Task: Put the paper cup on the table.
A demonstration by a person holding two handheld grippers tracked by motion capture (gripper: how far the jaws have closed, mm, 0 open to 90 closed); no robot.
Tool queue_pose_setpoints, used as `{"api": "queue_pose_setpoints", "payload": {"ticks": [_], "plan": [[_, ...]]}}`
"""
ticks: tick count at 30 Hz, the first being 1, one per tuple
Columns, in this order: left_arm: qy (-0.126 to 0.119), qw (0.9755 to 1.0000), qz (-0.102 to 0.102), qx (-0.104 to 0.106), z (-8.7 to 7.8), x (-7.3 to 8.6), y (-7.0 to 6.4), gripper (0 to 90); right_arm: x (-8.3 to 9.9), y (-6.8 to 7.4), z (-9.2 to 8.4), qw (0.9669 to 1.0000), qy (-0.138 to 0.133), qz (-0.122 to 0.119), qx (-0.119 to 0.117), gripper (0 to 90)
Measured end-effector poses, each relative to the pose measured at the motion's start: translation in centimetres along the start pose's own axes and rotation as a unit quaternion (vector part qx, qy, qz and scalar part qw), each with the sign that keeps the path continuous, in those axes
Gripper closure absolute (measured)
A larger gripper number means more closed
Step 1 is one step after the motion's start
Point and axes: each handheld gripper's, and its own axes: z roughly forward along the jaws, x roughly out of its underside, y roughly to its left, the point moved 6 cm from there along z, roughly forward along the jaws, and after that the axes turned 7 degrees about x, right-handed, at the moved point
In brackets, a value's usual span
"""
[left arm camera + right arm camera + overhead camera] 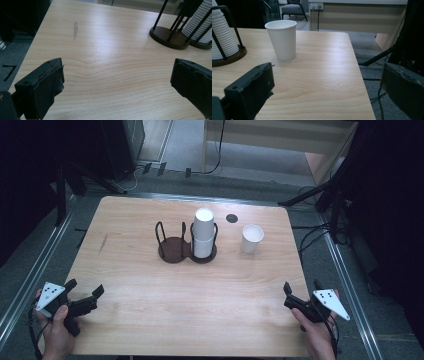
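Note:
A dark brown two-ring cup holder (174, 251) stands at the middle of the wooden table (190, 305). Its right ring holds a stack of white paper cups (203, 232); its left ring is empty. A single white paper cup (251, 238) stands upright to the right of the holder. My left gripper (85, 288) rests open at the near left corner, far from the holder. My right gripper (302, 286) is open at the near right edge. In the left gripper view the open left gripper (118, 67) faces the holder (168, 37) and stack (200, 22). In the right gripper view the open right gripper (327, 72) faces the single cup (282, 40), with the stack (222, 37) at the left.
A black round grommet (231, 218) sits in the tabletop behind the single cup. A grey scuff (75, 30) marks the wood at the left. Dark stand legs and cables (320, 195) lie on the floor around the table. A hand holds each gripper at the near edge.

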Motion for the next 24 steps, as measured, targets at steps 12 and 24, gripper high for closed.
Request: {"api": "queue_pose_setpoints", "payload": {"ticks": [12, 24], "plan": [[-0.001, 1.0000, -0.002, 0.001, 0.0, 0.0, 0.0, 0.0, 1.4, -1.0, -1.1, 1.0000, 0.007, 0.004, 0.005, 0.2], [0.002, 1.0000, -0.007, 0.003, 0.0, 0.0, 0.1, 0.0, 2.0, -2.2, -2.4, 0.9999, 0.005, 0.008, 0.004, 1.7]]}}
